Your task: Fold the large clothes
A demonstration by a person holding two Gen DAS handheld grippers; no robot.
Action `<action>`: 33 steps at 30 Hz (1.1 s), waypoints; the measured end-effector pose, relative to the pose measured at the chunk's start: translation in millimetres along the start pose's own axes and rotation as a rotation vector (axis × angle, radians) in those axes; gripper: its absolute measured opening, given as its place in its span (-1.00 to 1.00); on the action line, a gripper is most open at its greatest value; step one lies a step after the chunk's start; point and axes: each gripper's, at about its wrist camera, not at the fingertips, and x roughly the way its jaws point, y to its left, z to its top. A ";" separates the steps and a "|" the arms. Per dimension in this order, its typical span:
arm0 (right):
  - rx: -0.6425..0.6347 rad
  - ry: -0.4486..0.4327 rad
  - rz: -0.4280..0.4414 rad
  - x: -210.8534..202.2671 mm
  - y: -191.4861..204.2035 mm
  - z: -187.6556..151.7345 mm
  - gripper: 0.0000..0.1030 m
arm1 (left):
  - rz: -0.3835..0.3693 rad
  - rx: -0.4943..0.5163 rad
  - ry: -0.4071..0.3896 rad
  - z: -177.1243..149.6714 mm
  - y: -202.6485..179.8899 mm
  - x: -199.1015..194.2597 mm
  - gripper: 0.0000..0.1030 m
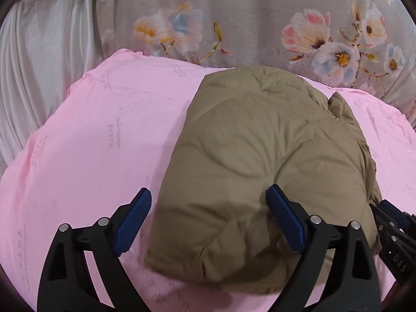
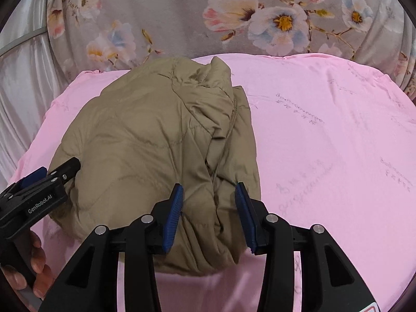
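A tan quilted puffer jacket [image 1: 260, 156] lies folded into a compact bundle on a pink sheet [image 1: 91, 143]; it also shows in the right wrist view [image 2: 156, 156]. My left gripper [image 1: 208, 208] is open, its jaws wide apart over the jacket's near left edge. My right gripper [image 2: 209, 208] is open, its blue pads straddling the jacket's near right folds without pinching them. The left gripper also shows at the left of the right wrist view [image 2: 39, 187], and the right gripper at the right edge of the left wrist view [image 1: 395, 228].
A grey floral quilt [image 1: 260, 26] is bunched up behind the pink sheet. White satin curtain fabric [image 1: 39, 65] hangs at the left. Bare pink sheet [image 2: 338, 143] extends to the right of the jacket. A hand [image 2: 33, 267] holds the left gripper.
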 end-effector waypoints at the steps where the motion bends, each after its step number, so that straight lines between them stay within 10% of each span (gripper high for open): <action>1: -0.004 -0.008 -0.017 -5.6 1.2 -4.1 -0.10 | 0.005 -0.002 -0.002 -5.8 1.0 -5.7 0.72; 9: 0.009 -0.054 -0.082 -50.6 -1.3 -44.9 0.65 | 0.006 -0.016 0.000 -46.3 2.6 -44.7 0.91; 33: -0.088 -0.053 -0.116 -74.9 20.2 -73.2 0.76 | 0.113 0.100 0.024 -80.3 -21.1 -69.7 0.91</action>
